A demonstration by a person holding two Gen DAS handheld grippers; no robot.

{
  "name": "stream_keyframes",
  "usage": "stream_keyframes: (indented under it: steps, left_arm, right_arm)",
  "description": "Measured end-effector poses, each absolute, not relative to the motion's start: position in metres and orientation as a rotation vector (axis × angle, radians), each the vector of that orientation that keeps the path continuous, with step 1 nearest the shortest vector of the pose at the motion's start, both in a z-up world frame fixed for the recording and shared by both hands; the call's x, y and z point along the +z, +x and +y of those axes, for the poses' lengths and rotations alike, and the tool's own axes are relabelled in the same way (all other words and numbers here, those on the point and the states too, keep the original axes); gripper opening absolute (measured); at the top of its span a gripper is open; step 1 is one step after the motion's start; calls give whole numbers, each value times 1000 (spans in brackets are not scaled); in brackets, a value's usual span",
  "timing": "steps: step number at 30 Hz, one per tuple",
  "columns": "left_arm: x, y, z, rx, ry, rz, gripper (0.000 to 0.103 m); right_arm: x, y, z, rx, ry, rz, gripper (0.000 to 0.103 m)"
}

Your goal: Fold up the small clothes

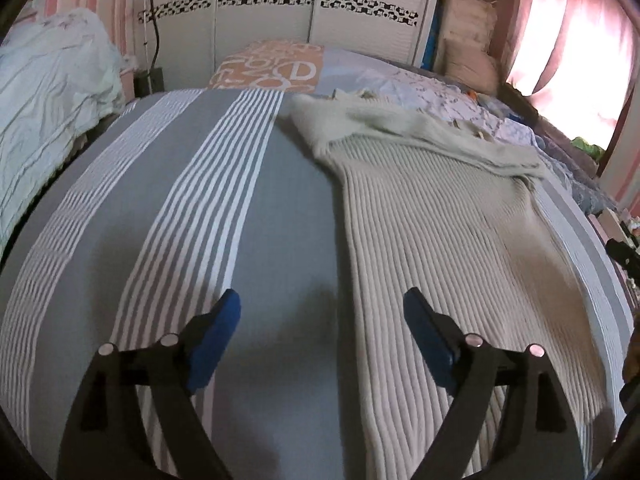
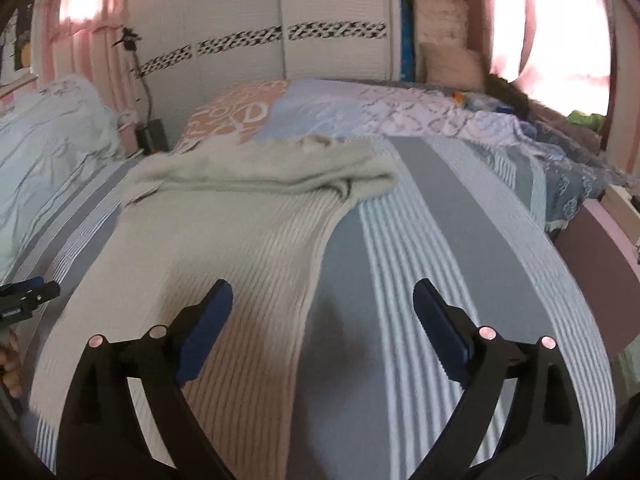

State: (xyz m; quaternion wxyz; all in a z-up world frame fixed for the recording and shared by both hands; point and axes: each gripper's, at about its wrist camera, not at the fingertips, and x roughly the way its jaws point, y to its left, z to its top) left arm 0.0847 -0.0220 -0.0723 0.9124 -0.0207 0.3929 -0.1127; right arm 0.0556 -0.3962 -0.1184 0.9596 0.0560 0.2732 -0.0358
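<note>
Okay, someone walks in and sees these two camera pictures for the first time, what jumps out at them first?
First, the cream ribbed sweater, spread lengthwise on the grey and white striped bedspread, its far end folded across itself. Next, the blue-padded left gripper and right gripper, each with jaws wide open over one long edge of the sweater, holding nothing. Behind, bright pink curtains glow beside the white wardrobe.

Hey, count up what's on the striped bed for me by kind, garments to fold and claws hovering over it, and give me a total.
Beige ribbed knit sweater: 1
Open black claws with blue pads: 2, the left claw and the right claw
Total: 3
</note>
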Motion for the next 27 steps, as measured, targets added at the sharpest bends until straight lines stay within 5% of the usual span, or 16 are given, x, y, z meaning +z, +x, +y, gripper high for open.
stream_keyframes:
  steps: [14, 20, 26, 27]
  left_arm:
    - [-95, 14, -33, -216, -11, 909, 86]
    - [-101, 8, -45, -219, 32, 933, 93]
    - [-105, 4, -54, -200, 42, 936, 98]
    - [-105, 3, -56, -201, 49, 937, 98]
  right_arm:
    - [-172, -15, -359, -104, 57, 691, 92]
    - [-183, -12, -349, -131, 17, 734, 89]
    - [-189, -7, -343, -58, 74, 784, 61]
    - [-188, -7, -338, -34, 53, 779, 47]
